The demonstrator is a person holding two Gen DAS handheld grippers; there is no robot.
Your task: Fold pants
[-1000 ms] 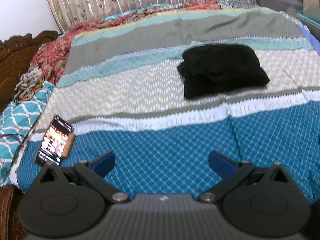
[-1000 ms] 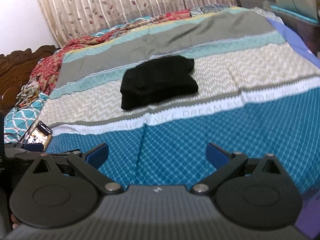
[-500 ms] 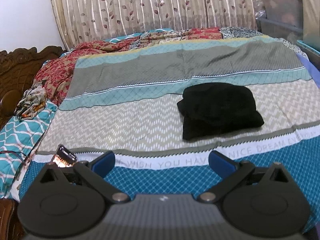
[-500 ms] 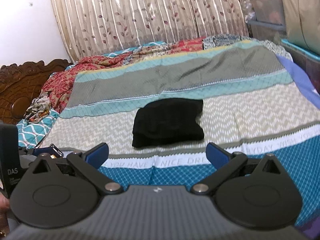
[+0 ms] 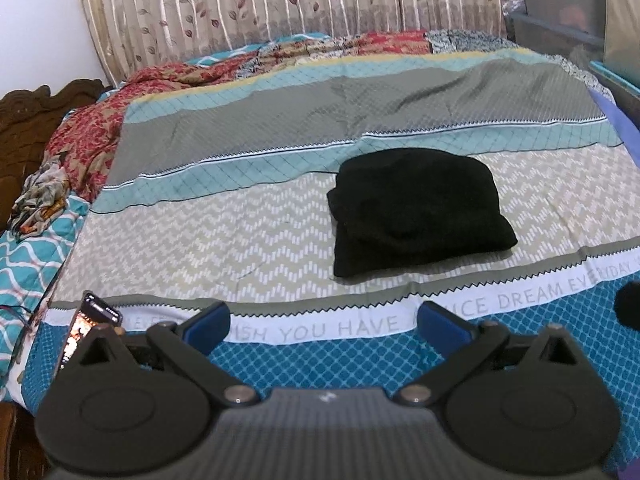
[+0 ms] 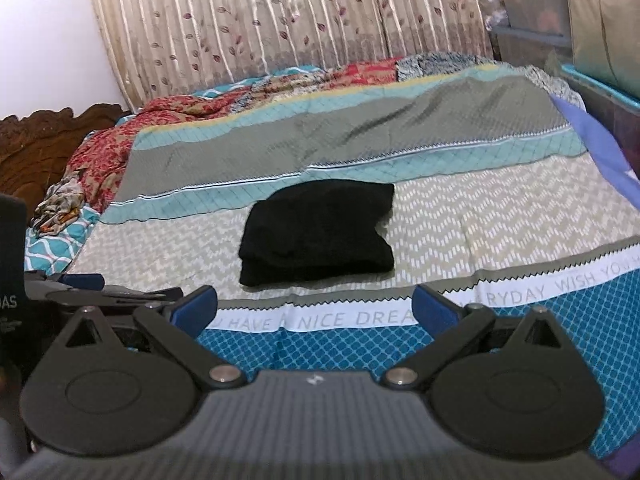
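Observation:
Black pants (image 5: 416, 210) lie folded into a compact bundle on the beige zigzag band of the bedspread (image 5: 208, 240); the right wrist view shows the same pants (image 6: 320, 232) just left of centre. My left gripper (image 5: 324, 320) is open, held back over the blue band near the bed's front edge, well short of the pants, with nothing between its blue pads. My right gripper (image 6: 314, 308) is open too, equally far from the bundle and empty. The left gripper's body (image 6: 80, 292) shows at the left edge of the right wrist view.
A phone (image 5: 86, 328) with a lit screen lies at the front left of the bed. Crumpled red patterned bedding (image 5: 92, 132) and a carved wooden headboard (image 5: 28, 116) are on the left. Curtains (image 5: 280, 4) hang behind; storage boxes (image 5: 560, 8) stand at the right.
Both grippers have drawn back and tilted up from the bed, so the pants sit lower and farther in view. The pants have not moved. Both stay open.

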